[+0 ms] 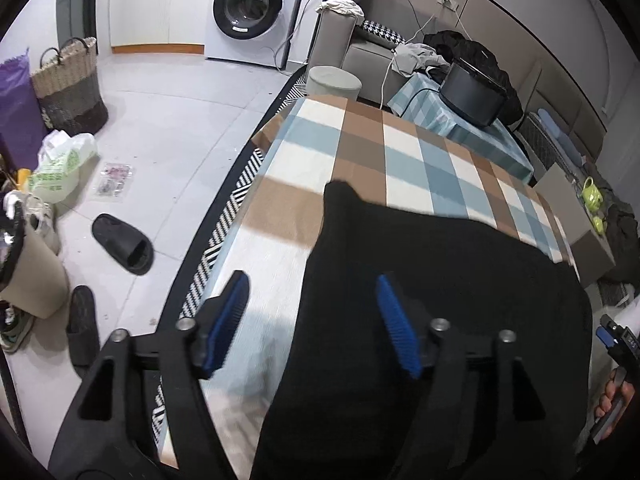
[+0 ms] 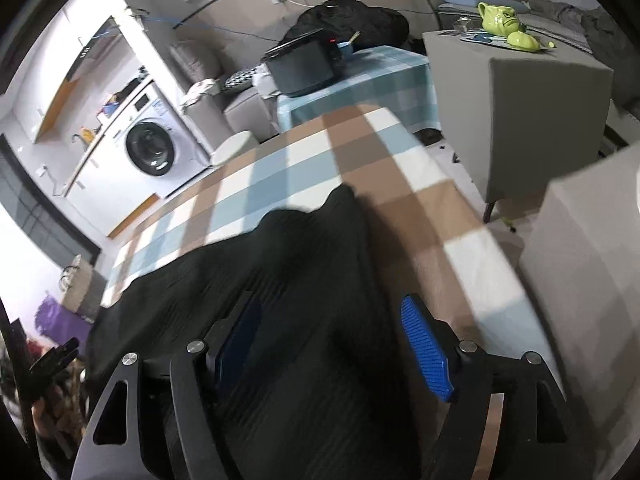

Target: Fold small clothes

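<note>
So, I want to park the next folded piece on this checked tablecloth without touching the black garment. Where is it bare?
Free: the far half of the checked tablecloth, beyond the black garment, and a strip along its left edge towards the zigzag rug. Crowded: the near end, under the garment, where both the left gripper and right gripper hang open.

The counter [image 1: 400,148] wears a checked cloth [image 1: 360,168] of brown, pale blue and white squares, and on it lies one black garment [image 1: 420,280] — dark ribbed fabric spread over the near end, with a narrow corner reaching toward the middle of the cloth. The far half of the cloth is bare. In the right wrist view the same garment [image 2: 304,272] covers the near left part (its edges blurred), while the cloth's right-hand strip [image 2: 460,240] shows beside it — brown and white squares.
</note>
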Demonstrator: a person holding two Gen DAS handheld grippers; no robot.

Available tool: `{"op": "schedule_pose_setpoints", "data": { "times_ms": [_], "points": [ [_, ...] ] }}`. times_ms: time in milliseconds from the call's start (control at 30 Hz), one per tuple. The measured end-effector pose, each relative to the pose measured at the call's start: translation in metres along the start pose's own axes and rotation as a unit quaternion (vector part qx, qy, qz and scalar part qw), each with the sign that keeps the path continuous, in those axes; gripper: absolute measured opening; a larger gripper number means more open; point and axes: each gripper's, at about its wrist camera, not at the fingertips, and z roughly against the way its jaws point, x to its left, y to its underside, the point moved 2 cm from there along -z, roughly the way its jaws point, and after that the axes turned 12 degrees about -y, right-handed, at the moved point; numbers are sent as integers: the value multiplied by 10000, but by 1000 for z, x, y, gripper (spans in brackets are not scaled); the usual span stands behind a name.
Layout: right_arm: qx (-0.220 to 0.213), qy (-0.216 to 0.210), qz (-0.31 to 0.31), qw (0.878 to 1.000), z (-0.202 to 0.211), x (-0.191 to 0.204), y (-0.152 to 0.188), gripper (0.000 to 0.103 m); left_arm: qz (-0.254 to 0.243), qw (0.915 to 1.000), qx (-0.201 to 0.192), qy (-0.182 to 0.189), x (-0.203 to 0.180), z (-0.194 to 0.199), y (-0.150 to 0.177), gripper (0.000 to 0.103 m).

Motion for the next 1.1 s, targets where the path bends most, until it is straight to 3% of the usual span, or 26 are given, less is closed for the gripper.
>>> {"op": "schedule_pose_setpoints", "data": {
  "times_ms": [133,300,367,400,433,467,533,733,1100],
  "points": [
    [47,-83,92,9999,26,15,44,74,-109,9999,29,-103,11,21,36,73],
    [81,98,147,9998,56,21,93,74,-48,9993,347,-88,32,36,94,73],
    [110,125,133,9998,65,20,106,74,97,9982,588,-57,40,33,114,68],
    [85,186,125,9997,69,19,111,74,153,9986,510,-25,42,34,121,67],
    [79,212,100,9997,72,18,114,74,142,9991,389,-28,42,38,124,53],
    [82,215,66,9997,74,17,117,74,69,9990,439,66,40,38,127,27],
    [72,220,7,9997,76,16,120,74,83,9987,470,177,39,40,130,3],
    [-96,199,191,9996,89,26,120,74,97,9988,-174,436,48,85,134,2],
    [6,300,-163,9994,98,-2,140,74,76,9993,197,295,55,78,139,2]
  ]
}}
